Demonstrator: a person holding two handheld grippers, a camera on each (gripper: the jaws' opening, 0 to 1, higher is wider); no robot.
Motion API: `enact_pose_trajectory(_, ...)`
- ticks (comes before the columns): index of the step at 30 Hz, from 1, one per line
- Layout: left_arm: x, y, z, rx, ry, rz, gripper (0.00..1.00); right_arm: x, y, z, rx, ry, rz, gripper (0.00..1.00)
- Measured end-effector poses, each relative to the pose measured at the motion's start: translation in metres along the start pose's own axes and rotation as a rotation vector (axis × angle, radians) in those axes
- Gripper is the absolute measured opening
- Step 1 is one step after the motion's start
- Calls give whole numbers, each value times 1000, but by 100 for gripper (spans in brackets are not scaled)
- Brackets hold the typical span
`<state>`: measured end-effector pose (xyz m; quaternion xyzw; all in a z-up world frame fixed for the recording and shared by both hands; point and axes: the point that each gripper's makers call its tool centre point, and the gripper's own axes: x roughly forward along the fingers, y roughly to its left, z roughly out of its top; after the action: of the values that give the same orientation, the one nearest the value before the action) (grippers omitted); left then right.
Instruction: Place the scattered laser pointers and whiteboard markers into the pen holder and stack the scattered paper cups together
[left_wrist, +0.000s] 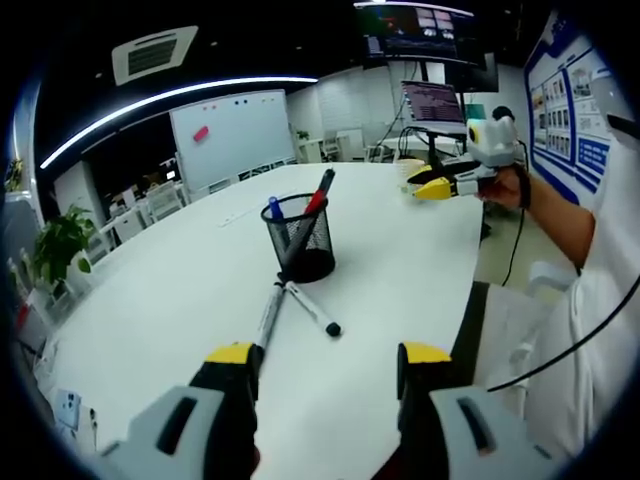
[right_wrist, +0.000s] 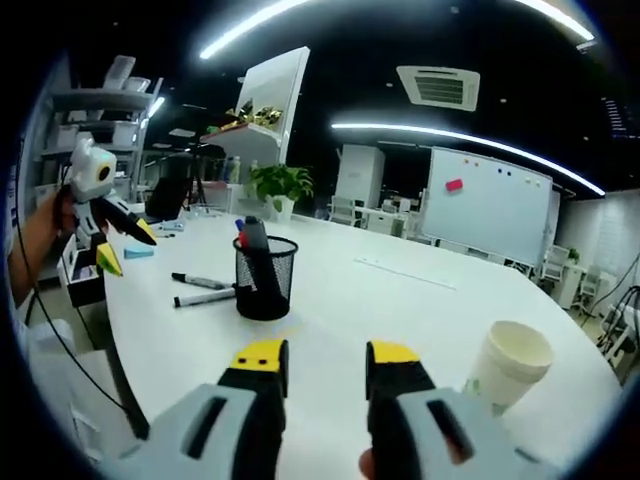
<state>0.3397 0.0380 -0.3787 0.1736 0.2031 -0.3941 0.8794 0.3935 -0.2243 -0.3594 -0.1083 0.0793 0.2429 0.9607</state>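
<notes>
A black mesh pen holder (left_wrist: 303, 245) (right_wrist: 265, 278) stands on the white table (left_wrist: 180, 300) with a blue marker (left_wrist: 275, 208) and a red-and-black one (left_wrist: 320, 190) upright in it. Just in front of it lie two loose markers (left_wrist: 268, 316) (left_wrist: 314, 309), which in the right gripper view lie to its left (right_wrist: 200, 281) (right_wrist: 205, 298). A paper cup (right_wrist: 510, 365) stands upright to the right. My left gripper (left_wrist: 328, 360) (right_wrist: 125, 245) is wide open and empty, hovering short of the loose markers. My right gripper (right_wrist: 327, 358) (left_wrist: 440, 185) is open with a narrower gap, holding nothing.
The table's near edge (left_wrist: 465, 320) curves past a person's white sleeve (left_wrist: 590, 290). A whiteboard (left_wrist: 232, 135), a potted plant (left_wrist: 60, 245), a laptop (left_wrist: 432, 105) and a shelf (right_wrist: 100, 110) stand around the room. Bare tabletop (right_wrist: 400, 300) lies between holder and cup.
</notes>
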Motion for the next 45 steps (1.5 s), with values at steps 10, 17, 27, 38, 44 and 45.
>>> enact_pose_trajectory(10,-1,0,0,-2,0,4,57,-3,-3,-1,-4,4,-5,31)
enact_pose_trajectory(17,-1,0,0,-2,-2,3,57,-5,-7,-2,-9,6,-12,31)
enact_pose_trajectory(27,-1,2,-1,-4,-1,8,57,-7,-15,0,-11,2,-31,31)
enact_pose_trajectory(38,-2,4,-2,-13,-3,26,57,-9,-22,-1,-25,9,-44,31)
enact_pose_trajectory(44,-2,6,0,-22,-17,40,57,-10,-25,0,-27,7,-50,31)
enact_pose_trajectory(45,-2,6,0,-22,-17,40,57,-10,-25,0,-27,7,-50,31)
